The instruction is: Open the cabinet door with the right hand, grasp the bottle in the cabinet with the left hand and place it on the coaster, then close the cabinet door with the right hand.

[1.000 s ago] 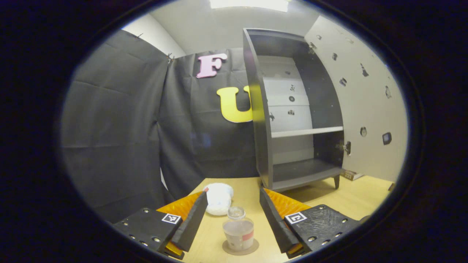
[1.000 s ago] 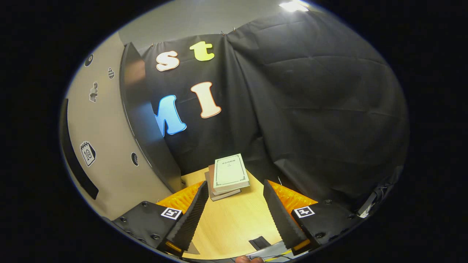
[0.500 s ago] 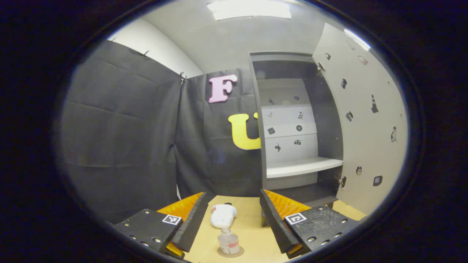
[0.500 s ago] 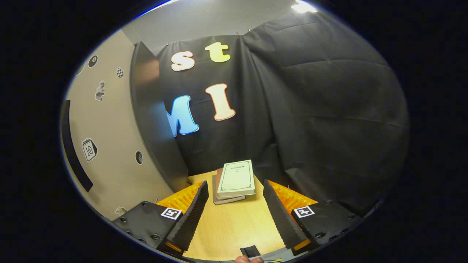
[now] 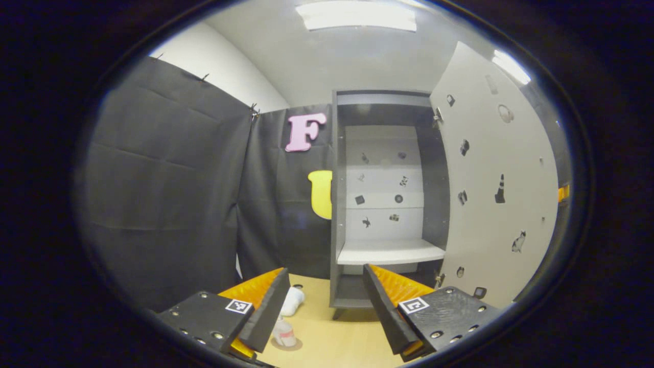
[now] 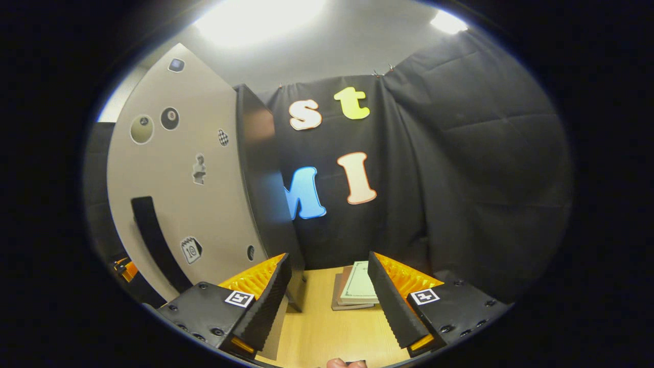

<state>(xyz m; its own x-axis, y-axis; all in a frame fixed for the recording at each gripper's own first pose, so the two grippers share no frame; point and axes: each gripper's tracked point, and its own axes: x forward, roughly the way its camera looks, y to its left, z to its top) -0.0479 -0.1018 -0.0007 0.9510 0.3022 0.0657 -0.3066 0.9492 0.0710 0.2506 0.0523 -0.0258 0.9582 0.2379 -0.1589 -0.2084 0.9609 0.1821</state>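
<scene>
Bottle (image 5: 283, 332) sits on coaster (image 5: 287, 344); right hand-held gripper (image 6: 327, 301), spread and empty, should push the door (image 6: 173, 174) squarely.

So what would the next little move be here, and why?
Probably the right gripper swings toward the cabinet door to push it closed. The bottle already stands on the coaster, both grippers are open and hold nothing, and the door stands wide open beside the cabinet.

Cabinet door (image 5: 490, 194) swung wide — shelves (image 5: 389, 251) seemingly bare.
</scene>
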